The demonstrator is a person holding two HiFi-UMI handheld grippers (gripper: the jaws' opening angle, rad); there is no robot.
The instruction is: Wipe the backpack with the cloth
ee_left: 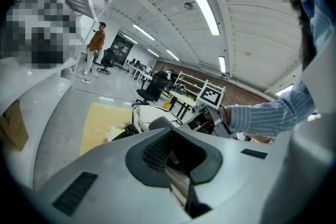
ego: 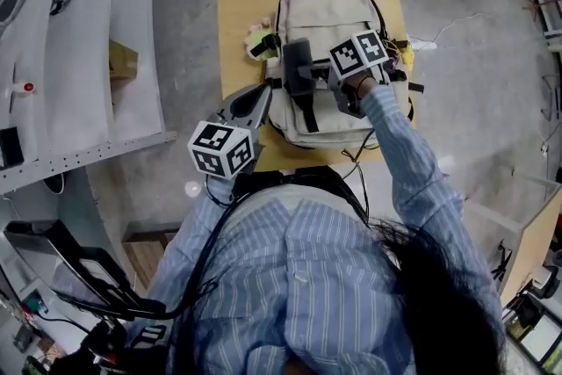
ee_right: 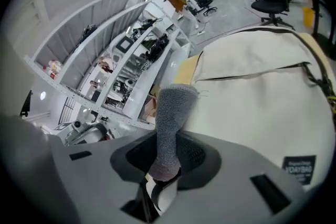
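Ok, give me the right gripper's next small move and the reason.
Probably lower the right gripper slightly so the grey cloth presses onto the beige backpack, then sweep across. Its jaws are shut on the cloth, which sticks out over the backpack's front panel, but firm contact isn't evident.

Head view: looks steeply down from above the person [ego: 316, 277], over the shoulders onto the table [ego: 235, 13] and backpack [ego: 329, 22], at mid range, floor all round.

Left gripper view: rides on the left gripper [ego: 256, 101] off the table's near left corner, tilts up across the tabletop toward the ceiling lights [ee_left: 205, 10].

Right gripper view: sits close above the backpack, faces across its front toward the shelves [ee_right: 131, 60], cloth [ee_right: 170, 123] right at the lens.

Shared: backpack in all three; right gripper [ego: 303, 75] in head and left gripper views; shelves in head and right gripper views.
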